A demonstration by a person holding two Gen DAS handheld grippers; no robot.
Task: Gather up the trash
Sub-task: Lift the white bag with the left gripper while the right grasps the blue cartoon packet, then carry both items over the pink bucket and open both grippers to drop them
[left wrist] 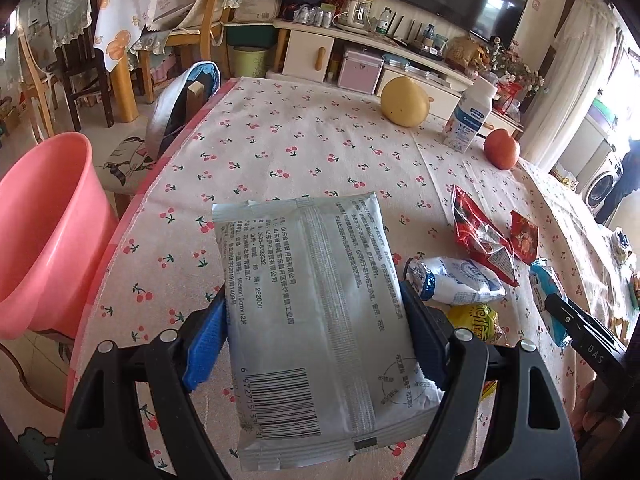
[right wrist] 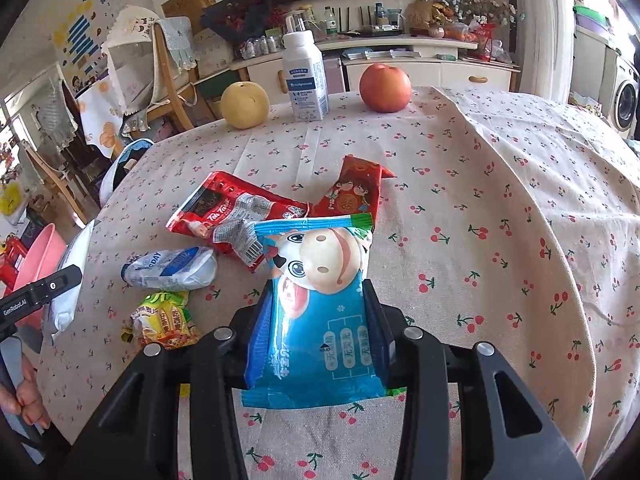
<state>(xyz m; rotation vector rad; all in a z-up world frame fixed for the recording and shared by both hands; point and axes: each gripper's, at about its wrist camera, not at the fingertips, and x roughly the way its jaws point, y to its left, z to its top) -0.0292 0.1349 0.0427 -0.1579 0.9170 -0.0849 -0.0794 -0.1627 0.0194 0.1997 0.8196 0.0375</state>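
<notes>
Right, both hands are loaded: the left gripper [left wrist: 316, 320] has its jaws set wide and clamped on the sides of a silver-white wipes packet [left wrist: 316, 304], held above the cherry-print tablecloth [left wrist: 280, 148] with the pink bucket [left wrist: 44, 232] off the table's left edge. Over on the other side, the right gripper [right wrist: 316, 320] pinches a blue cow-face packet [right wrist: 316, 312] between narrower jaws. Behind it on the cloth lie a red snack wrapper [right wrist: 228, 216], a white-blue bag [right wrist: 172, 268] and a yellow wrapper [right wrist: 164, 320].

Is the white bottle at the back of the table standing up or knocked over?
Upright. The white bottle stands on its base on the tablecloth, cap on top, between the yellow pear and the apple.
</notes>
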